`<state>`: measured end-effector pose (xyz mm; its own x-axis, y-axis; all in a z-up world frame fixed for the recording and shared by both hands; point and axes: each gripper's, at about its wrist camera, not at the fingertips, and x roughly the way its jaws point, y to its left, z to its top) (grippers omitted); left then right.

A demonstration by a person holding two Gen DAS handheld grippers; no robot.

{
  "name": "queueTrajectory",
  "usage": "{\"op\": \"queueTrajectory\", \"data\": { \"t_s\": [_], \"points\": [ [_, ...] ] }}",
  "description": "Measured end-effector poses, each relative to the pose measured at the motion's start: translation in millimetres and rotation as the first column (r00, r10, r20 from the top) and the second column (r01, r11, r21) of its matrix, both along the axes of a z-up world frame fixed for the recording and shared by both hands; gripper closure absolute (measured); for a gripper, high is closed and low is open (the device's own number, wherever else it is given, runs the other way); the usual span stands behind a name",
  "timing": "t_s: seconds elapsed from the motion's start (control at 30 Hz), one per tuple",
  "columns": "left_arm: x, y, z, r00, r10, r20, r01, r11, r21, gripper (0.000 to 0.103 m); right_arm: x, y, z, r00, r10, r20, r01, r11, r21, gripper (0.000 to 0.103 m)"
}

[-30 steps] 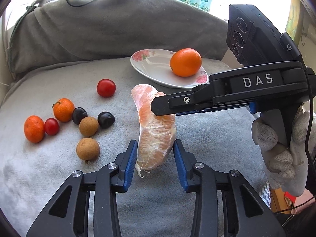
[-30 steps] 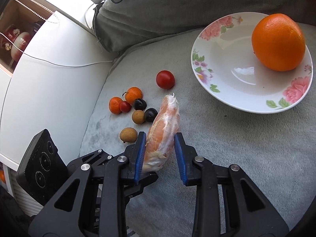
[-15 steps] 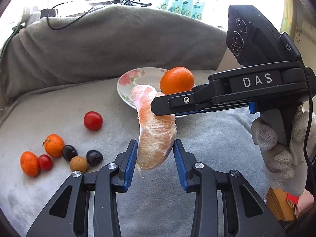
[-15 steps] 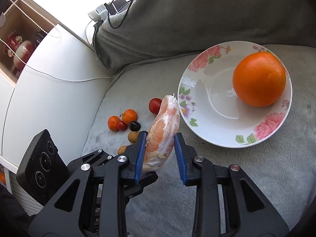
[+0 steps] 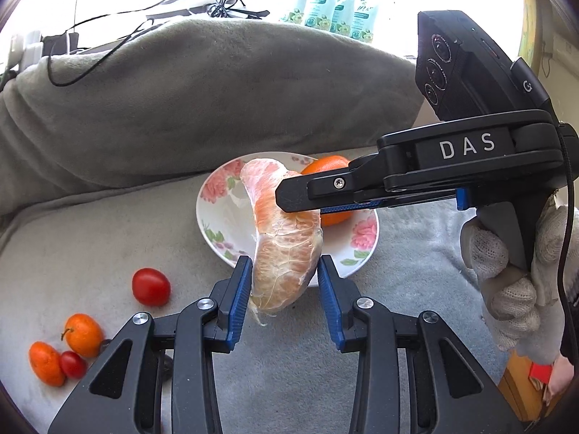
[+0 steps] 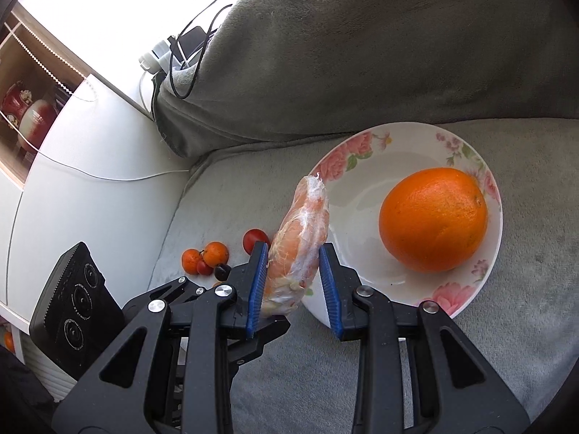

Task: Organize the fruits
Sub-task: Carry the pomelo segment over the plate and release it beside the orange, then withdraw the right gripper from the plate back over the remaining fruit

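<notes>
1. We hold one peeled pomelo segment in both tools at once. The left gripper has its blue fingers clamped on the lower end, and the right gripper has its fingers pressed on the segment's sides.

2. In the left wrist view the segment stands nearly upright at frame center, its long axis curving up and away from the fingers. The right tool reaches in from the right of the frame and crosses its upper half.

3. The flowered plate lies straight beyond the segment, in the right half of the right wrist view. An orange fills the plate's right side; the left side is bare, and that bare patch is nearest the segment's tip.

4. We judge the next move to be a short carry forward over the near rim, then a lowering onto the bare side.

5. Small fruits, including a tomato, sit lower left on the grey blanket, well off that path. The cushion rises behind the plate.
</notes>
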<state>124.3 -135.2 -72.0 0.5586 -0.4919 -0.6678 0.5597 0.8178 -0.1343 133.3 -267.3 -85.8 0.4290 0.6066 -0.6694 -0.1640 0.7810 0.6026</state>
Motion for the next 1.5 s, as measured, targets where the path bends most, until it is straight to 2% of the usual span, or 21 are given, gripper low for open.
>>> {"op": "queueTrajectory", "data": {
  "t_s": [0.5, 0.77, 0.83, 0.87, 0.9, 1.03, 1.07, 1.1, 1.17, 1.3, 1.5],
  "points": [
    [17, -21, -3, 1.000, 0.019, 0.004, -0.019, 1.000, 0.002, 0.068, 34, -14, -3, 1.000, -0.021, 0.008, 0.021, 1.000, -0.010, 0.072],
    [-6, -16, -2, 0.999, 0.037, 0.037, -0.037, 0.999, 0.004, 0.068, 32, -18, 6, 0.996, -0.041, 0.075, 0.046, 0.996, -0.073, 0.071],
    [-9, -14, -2, 0.998, 0.046, 0.034, -0.046, 0.999, 0.001, 0.066, 32, -20, 10, 0.995, -0.052, 0.089, 0.059, 0.995, -0.081, 0.064],
    [-12, -14, -2, 0.998, 0.053, 0.031, -0.053, 0.999, 0.000, 0.059, 30, -22, 12, 0.994, -0.061, 0.095, 0.069, 0.994, -0.083, 0.053],
    [-14, -13, -1, 0.998, 0.058, 0.032, -0.058, 0.998, -0.001, 0.047, 30, -24, 14, 0.992, -0.071, 0.101, 0.080, 0.993, -0.085, 0.043],
    [-14, -8, -1, 0.997, 0.059, 0.047, -0.059, 0.998, -0.001, 0.037, 27, -27, 21, 0.988, -0.087, 0.127, 0.100, 0.989, -0.106, 0.030],
    [-16, -9, -1, 0.997, 0.061, 0.049, -0.061, 0.998, -0.001, 0.032, 26, -27, 22, 0.987, -0.089, 0.131, 0.104, 0.988, -0.111, 0.024],
    [-15, -7, 0, 0.997, 0.062, 0.050, -0.062, 0.998, -0.002, 0.031, 25, -28, 24, 0.986, -0.093, 0.137, 0.109, 0.987, -0.117, 0.019],
    [-15, -3, 2, 0.997, 0.062, 0.050, -0.062, 0.998, -0.002, 0.031, 24, -29, 26, 0.984, -0.102, 0.149, 0.121, 0.985, -0.124, 0.016],
    [-9, -5, 10, 0.997, 0.064, 0.049, -0.065, 0.998, 0.002, 0.024, 23, -27, 31, 0.982, -0.110, 0.156, 0.132, 0.981, -0.141, 0.006],
    [-10, -4, 14, 0.997, 0.070, 0.043, -0.070, 0.998, 0.001, 0.024, 18, -24, 37, 0.978, -0.118, 0.173, 0.147, 0.976, -0.163, 0.005]
  ]
}}
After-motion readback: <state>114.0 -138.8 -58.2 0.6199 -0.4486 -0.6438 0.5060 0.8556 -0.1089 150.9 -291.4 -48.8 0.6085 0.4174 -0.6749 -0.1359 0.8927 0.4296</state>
